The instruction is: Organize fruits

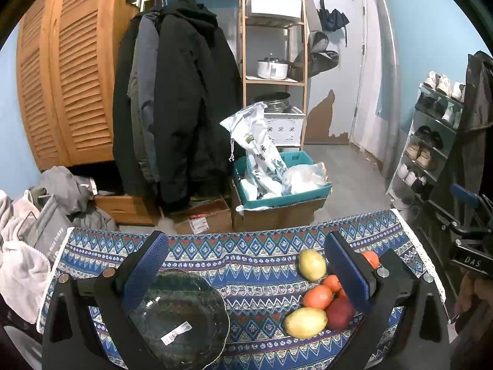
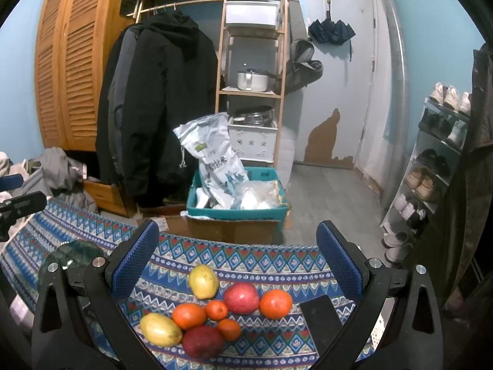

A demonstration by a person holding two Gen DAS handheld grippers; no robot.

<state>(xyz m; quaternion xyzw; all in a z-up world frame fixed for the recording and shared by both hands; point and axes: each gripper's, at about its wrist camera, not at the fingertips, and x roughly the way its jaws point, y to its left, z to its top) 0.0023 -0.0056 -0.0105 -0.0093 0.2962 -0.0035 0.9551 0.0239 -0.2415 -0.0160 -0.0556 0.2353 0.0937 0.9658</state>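
While both tools hang above the patterned worktop (image 2: 277, 252) with fingers spread apart and nothing between them, the fruit cluster (image 2: 215, 311) lies below the right tool (image 2: 237, 256), framed by its pads. Beneath the left tool (image 1: 246, 262) sits the glass plate (image 1: 181, 317), fruit to its right. Bare cloth separates them; the far edge is near.
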